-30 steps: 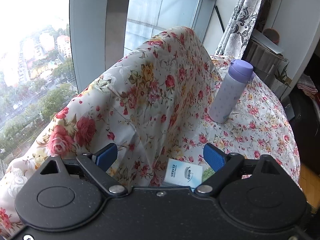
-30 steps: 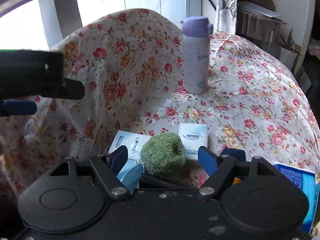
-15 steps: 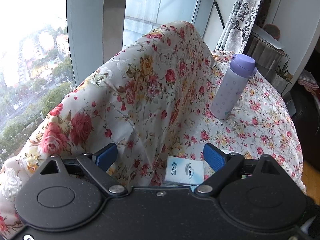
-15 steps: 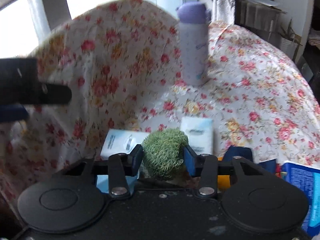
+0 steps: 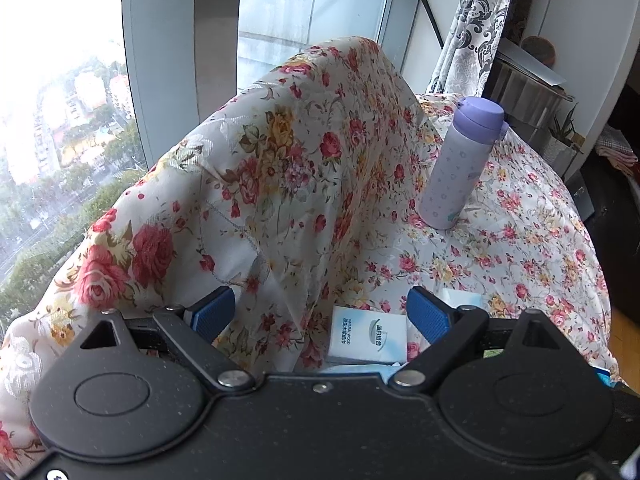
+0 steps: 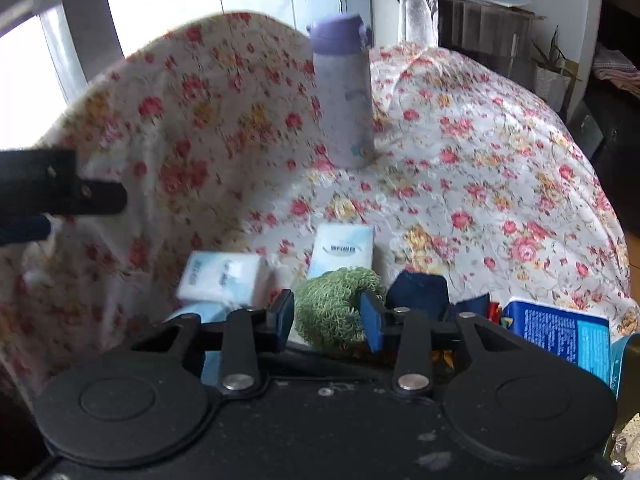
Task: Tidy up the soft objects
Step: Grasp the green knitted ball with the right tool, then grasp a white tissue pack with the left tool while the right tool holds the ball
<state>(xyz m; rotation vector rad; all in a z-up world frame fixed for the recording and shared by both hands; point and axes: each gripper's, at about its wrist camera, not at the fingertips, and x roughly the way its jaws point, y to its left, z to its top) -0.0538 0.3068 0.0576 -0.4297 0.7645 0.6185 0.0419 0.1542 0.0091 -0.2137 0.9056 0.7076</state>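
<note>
My right gripper has its fingers closed on the green scrubber just above the floral cloth, gripped across its middle (it looks light and squashy, likely springing back), while my left gripper hangs wide open, holding nothing.

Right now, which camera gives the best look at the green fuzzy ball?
The right wrist view: the green fuzzy ball sits centered, clamped between the right gripper's blue pads. The left wrist view shows only a green sliver behind the left gripper's right finger.
</note>
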